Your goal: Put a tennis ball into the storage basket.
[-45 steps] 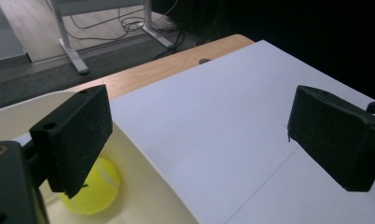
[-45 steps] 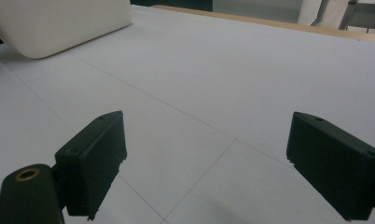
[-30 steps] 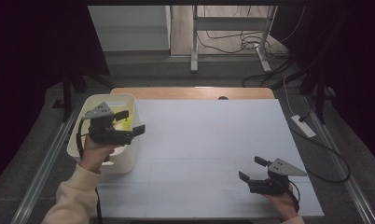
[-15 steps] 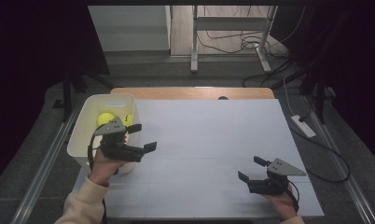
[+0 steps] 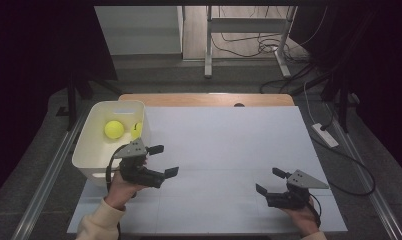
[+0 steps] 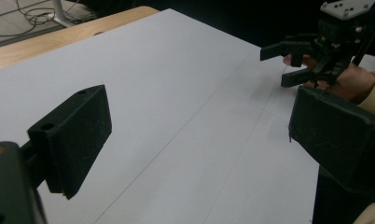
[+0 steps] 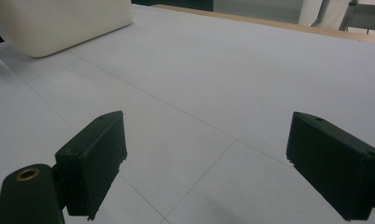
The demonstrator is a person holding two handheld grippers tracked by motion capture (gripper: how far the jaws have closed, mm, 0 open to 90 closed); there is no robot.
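Currently: left claw (image 5: 159,160) spread wide, empty, held over white surface (image 5: 229,150) just right of white bin (image 5: 96,150). Two yellow-green balls (image 5: 114,129) resting inside bin, toward far end, side by side, second one partly hidden by bin wall. Right claw (image 5: 268,181) likewise spread, empty, low over near right part of surface, well apart from left claw. Bin corner (image 7: 59,23) visible far off in right gripper view.
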